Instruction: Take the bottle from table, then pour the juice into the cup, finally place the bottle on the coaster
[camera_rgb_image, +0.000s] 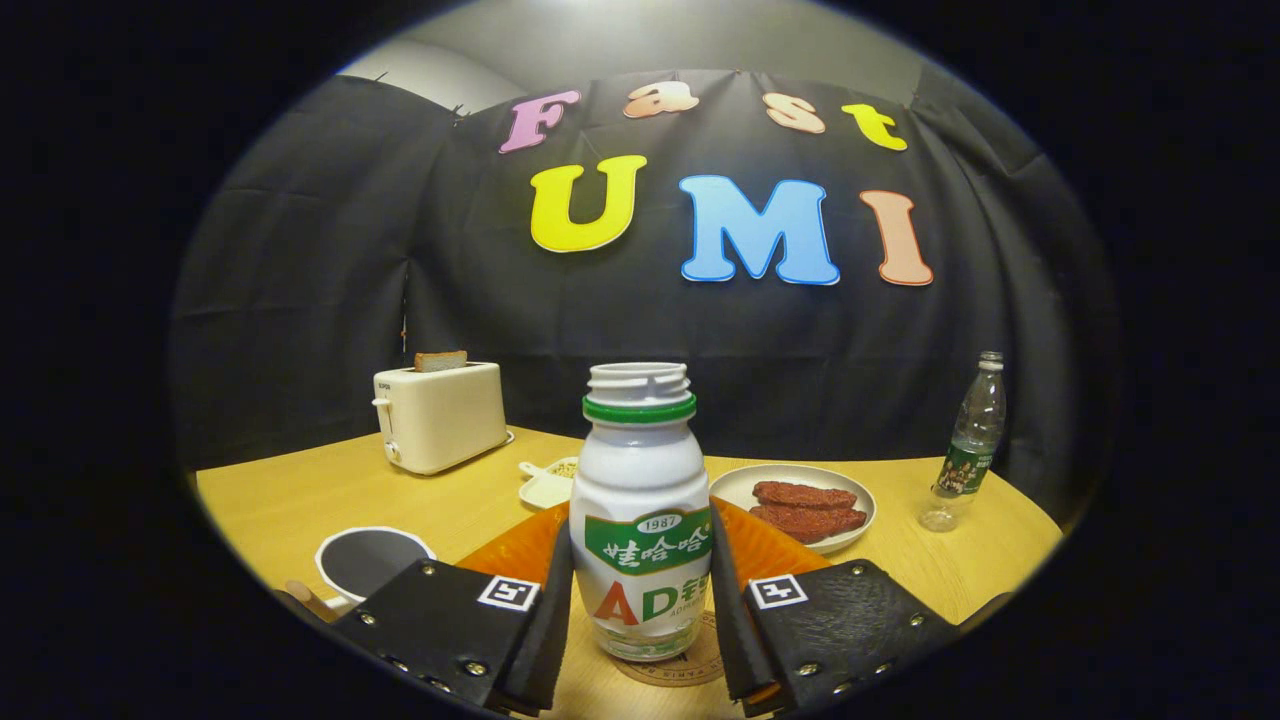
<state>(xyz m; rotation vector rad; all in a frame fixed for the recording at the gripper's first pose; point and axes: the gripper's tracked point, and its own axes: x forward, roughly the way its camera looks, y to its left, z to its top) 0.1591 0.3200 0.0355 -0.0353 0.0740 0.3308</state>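
Note:
A white juice bottle (640, 500) with a green neck ring and no cap stands upright on a round cork coaster (690, 668). My gripper (640, 590) holds it at label height, one finger pressed on each side of its body. A white cup (366, 562) with a dark inside sits on the table just left of the left finger. I cannot see whether there is liquid in the bottle.
An orange mat (510, 552) lies behind the bottle. Beyond it are a small white dish (546, 486), a plate (735, 487) with red-brown strips, and a cream toaster (440, 415) holding a slice of bread at the back left. A clear water bottle (970, 440) stands far right.

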